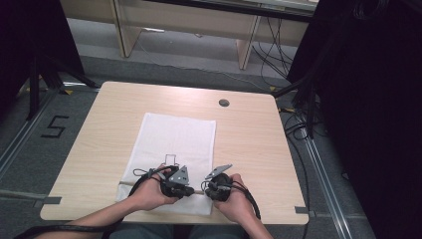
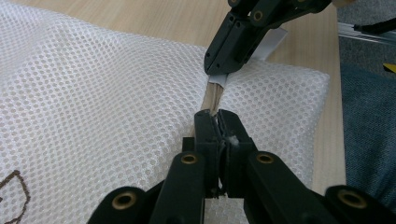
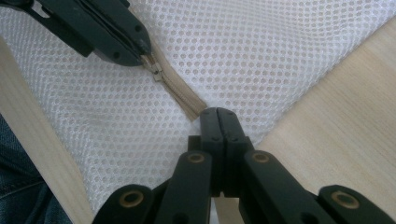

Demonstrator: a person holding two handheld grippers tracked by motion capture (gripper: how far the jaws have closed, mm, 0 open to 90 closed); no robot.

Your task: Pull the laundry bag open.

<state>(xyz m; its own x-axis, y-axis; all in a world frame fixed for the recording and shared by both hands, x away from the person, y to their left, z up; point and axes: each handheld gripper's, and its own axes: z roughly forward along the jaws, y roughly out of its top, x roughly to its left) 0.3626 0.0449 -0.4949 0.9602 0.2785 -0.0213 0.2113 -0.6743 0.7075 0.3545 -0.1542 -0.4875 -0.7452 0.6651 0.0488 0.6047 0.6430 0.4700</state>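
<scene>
A white mesh bag (image 1: pixel 174 134) lies flat on the wooden table (image 1: pixel 254 149), with its beige zipper (image 3: pixel 180 91) running along the near edge. My left gripper (image 1: pixel 191 190) is shut on the zipper's slider (image 3: pixel 156 71); in the left gripper view its jaws (image 2: pixel 217 116) are pressed together around it. A short way to its right, my right gripper (image 1: pixel 206 190) is shut on the end of the zipper tape at the bag's corner (image 3: pixel 217 112). A short stretch of closed zipper (image 2: pixel 214 95) spans the gap between the two grippers. Both hands rest low on the bag.
A round cable grommet (image 1: pixel 224 103) sits near the table's far edge. Black stands and cables (image 1: pixel 303 109) crowd the floor on the right, and a tripod (image 1: pixel 40 74) stands at the left. A small outlined mark (image 1: pixel 170 158) is on the bag.
</scene>
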